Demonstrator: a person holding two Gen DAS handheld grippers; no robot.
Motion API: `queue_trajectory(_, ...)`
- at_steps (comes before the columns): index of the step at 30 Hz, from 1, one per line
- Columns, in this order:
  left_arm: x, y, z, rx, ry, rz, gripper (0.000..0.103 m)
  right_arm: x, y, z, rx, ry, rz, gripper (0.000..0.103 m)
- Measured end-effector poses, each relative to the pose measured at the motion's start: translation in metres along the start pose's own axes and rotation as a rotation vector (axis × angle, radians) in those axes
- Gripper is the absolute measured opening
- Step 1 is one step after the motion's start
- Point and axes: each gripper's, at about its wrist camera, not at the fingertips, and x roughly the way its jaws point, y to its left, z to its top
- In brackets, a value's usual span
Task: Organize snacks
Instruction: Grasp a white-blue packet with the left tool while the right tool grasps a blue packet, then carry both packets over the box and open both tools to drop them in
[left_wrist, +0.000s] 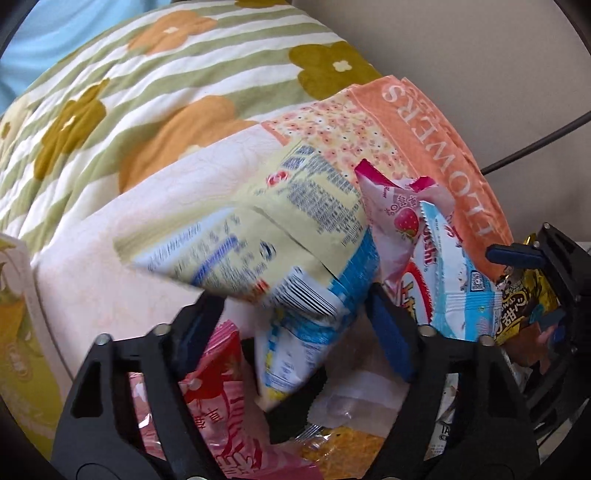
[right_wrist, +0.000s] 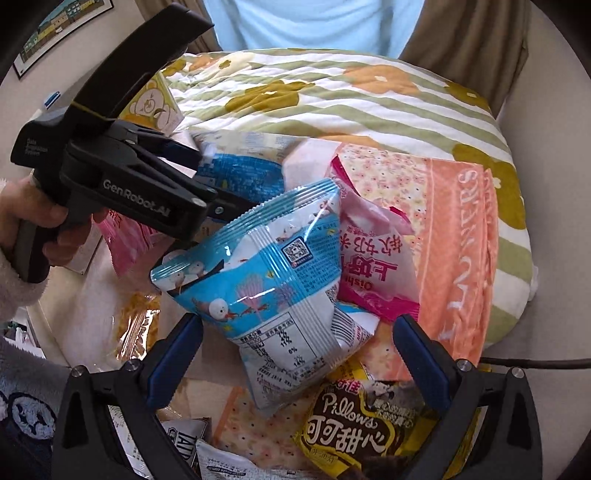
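A heap of snack bags lies on a pink-white cloth (left_wrist: 92, 280). My left gripper (left_wrist: 295, 321) points down into the heap, and its blue pads press both sides of a puffy yellow and blue snack bag (left_wrist: 280, 243). The right wrist view shows this left gripper (right_wrist: 225, 181) at the upper left, on the same bag (right_wrist: 243, 162). My right gripper (right_wrist: 299, 347) stands wide open over a blue bag with a QR code (right_wrist: 273, 280); its pads do not touch the bag. A pink strawberry bag (right_wrist: 373, 266) lies beside it.
A brown "Pillows" bag (right_wrist: 354, 424) and a pink-red bag (left_wrist: 218, 387) lie low in the heap. An orange "FLOWERS" towel (right_wrist: 458, 258) sits on the right, on a green-striped flowered quilt (right_wrist: 332, 99). A yellow box (right_wrist: 155, 103) stands at the back left. A black cable (right_wrist: 535, 363) runs off to the right.
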Motion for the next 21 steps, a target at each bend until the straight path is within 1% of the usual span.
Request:
queue_trajectory(1, 0.001, 0.000, 0.000, 0.001, 0.001, -0.006, 0.059, 0.002, -0.001, 0.001, -0.003, 0.000, 0.004, 0.102)
queue_trajectory(2, 0.002, -0.001, 0.000, 0.005, 0.005, -0.007, 0.055, 0.003, -0.001, 0.002, -0.005, 0.000, 0.007, 0.102)
queue_trajectory(5, 0.001, -0.003, -0.003, 0.022, -0.006, 0.001, 0.052, 0.006, -0.002, 0.002, -0.014, 0.002, 0.010, 0.102)
queue_trajectory(11, -0.005, -0.002, -0.006, 0.015, -0.033, 0.000, 0.047, 0.015, -0.003, 0.006, -0.022, 0.006, 0.042, 0.102)
queue_trajectory(14, -0.011, -0.002, -0.005, 0.011, -0.055, 0.003, 0.047, 0.020, -0.001, 0.010, -0.036, 0.008, 0.055, 0.102)
queue_trajectory(16, -0.015, -0.001, -0.005, 0.010, -0.065, 0.006, 0.046, 0.024, 0.000, 0.012, -0.034, 0.009, 0.078, 0.102)
queue_trajectory(18, -0.018, -0.001, -0.006, 0.008, -0.073, 0.012, 0.046, 0.025, 0.000, 0.012, -0.019, 0.008, 0.106, 0.098)
queue_trajectory(19, -0.020, -0.001, -0.006, 0.006, -0.077, 0.013, 0.046, 0.026, -0.001, 0.013, -0.013, 0.010, 0.118, 0.093)
queue_trajectory(21, -0.025, -0.001, -0.007, 0.001, -0.089, 0.016, 0.046, 0.027, -0.001, 0.013, -0.011, 0.013, 0.118, 0.088)
